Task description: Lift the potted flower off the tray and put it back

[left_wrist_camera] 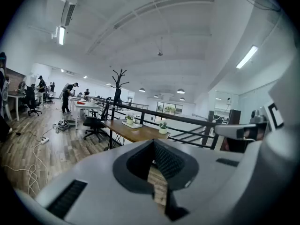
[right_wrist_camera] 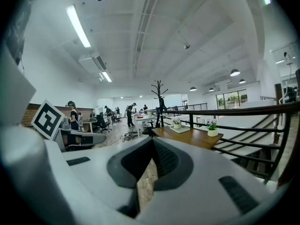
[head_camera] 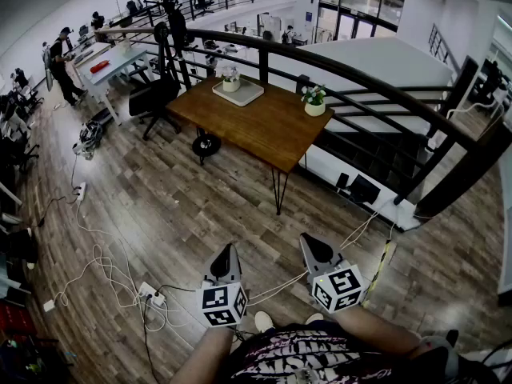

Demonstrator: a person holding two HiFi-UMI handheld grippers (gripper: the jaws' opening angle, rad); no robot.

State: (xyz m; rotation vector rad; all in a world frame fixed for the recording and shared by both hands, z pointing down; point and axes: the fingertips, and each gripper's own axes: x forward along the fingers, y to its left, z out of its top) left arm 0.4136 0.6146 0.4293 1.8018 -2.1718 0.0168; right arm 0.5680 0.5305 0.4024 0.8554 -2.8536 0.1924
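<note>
Two empty grippers, my left gripper [head_camera: 226,250] and right gripper [head_camera: 312,242], have their jaws pressed together, well short of the table [head_camera: 264,130]. On the table's far end the potted flower [head_camera: 231,81] stands on the tray [head_camera: 250,96]; a second pot [head_camera: 314,102] sits at the table's right edge.

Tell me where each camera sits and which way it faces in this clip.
Head view: on the person's head, looking steeply down at floor and wooden table; forearms, left gripper and right gripper show.
Left gripper view: on the left gripper, facing the table; its shut jaws show.
Right gripper view: on the right gripper, facing the same table; its shut jaws show.
Shared: all three see the potted flower on its tray.
</note>
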